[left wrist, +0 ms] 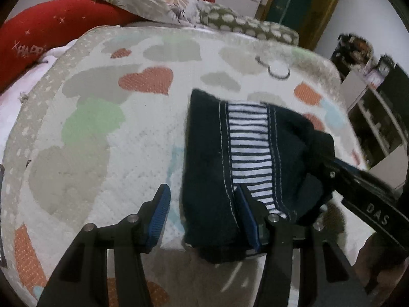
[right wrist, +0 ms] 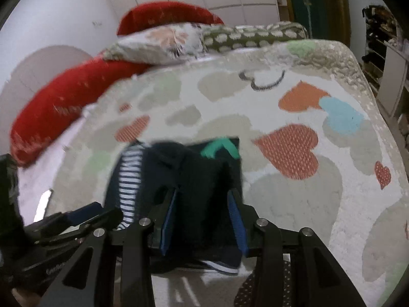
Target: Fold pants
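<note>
Heart-patterned quilt under dark pants; red pillows behind.

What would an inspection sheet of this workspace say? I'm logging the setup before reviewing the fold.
Surface: heart-patterned white quilted bed cover, wrinkled.
Job's things: dark navy pants with a striped white side panel, bunched into a compact fold.
Clutter: dark hair tie loop lying on the cover.
Grippers: left gripper open, one finger over the pants; right gripper open, straddling the pants.
Cables: nothing seen.
Surroundings: red pillow, floral pillow, shelving beside the bed.
</note>
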Demonstrator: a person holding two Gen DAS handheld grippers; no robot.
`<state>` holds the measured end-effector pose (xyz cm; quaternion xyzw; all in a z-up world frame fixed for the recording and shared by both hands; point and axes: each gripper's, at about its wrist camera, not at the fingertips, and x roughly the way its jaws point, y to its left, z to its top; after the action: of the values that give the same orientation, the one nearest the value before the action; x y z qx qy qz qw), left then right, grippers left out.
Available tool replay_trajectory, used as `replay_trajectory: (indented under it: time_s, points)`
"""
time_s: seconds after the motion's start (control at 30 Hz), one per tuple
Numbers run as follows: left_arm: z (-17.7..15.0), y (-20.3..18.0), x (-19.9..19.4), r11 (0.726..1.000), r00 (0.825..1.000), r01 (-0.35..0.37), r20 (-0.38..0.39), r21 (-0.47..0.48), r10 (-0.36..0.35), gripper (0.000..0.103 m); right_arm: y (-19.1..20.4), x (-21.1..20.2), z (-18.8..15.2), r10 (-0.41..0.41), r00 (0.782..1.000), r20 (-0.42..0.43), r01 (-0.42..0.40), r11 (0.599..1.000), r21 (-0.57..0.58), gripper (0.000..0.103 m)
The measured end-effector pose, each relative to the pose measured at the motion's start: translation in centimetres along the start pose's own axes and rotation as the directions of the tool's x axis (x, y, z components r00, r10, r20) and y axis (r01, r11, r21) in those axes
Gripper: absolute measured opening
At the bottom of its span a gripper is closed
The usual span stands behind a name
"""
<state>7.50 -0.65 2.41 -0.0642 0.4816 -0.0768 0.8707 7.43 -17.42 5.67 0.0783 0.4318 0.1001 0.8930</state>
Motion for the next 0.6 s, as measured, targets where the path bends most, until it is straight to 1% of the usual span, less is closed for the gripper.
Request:
replay_trajectory:
  time_s: [0.07,0.17,0.27,0.33,0.37,0.47,0.5,0.6]
  points:
    - [0.1,-0.1,-0.2,1.000,1.000,0.005,0.005,0.011,-0.005,0.052,-0.3,1.0,0.0,-0.021,1.000,-0.022,0.021,1.000,-0.013,0.043]
    - [0.7,-0.3,-1.3,0.999,0.999,0.022,0.025,0.026,-0.023,0.052,-1.1,1.6,0.5,-0.036,0.999,-0.024,0.035,0.999,-0.017,0.043]
    - [1.6,-0.2,-2.9,0.999,0.996,0.051,0.077,0.006,-0.052,0.052,-1.5,2.4,1.3,-0.053,0.998,-0.029,0.053,0.998,-0.029,0.045]
    - [2.6,0.1,-3.5,0.998,0.993,0.057,0.103,-0.012,-0.056,0.055,-1.7,2.8,1.6,-0.070,0.997,-0.032,0.069,0.997,-0.032,0.048]
    - [3.4,0.1,-3.4,0.999,0.994,0.044,0.104,-0.017,-0.042,0.057,-2.0,3.1,1.7,-0.075,0.997,-0.036,0.074,0.997,-0.030,0.050]
    - [5.1,0.2,-2.2,1.000,0.994,-0.003,0.106,-0.021,0.005,0.057,-2.3,3.4,1.9,-0.078,0.996,-0.038,0.077,0.997,-0.026,0.055]
    - [5.7,0.1,-1.3,0.999,0.994,-0.035,0.101,-0.012,0.036,0.057,-2.4,3.5,2.0,-0.080,0.996,-0.040,0.079,0.997,-0.026,0.056]
    - [6.7,0.1,1.5,0.997,0.995,-0.081,0.051,0.001,0.081,0.057,-2.9,3.9,2.3,-0.080,0.996,-0.045,0.079,0.997,-0.015,0.059]
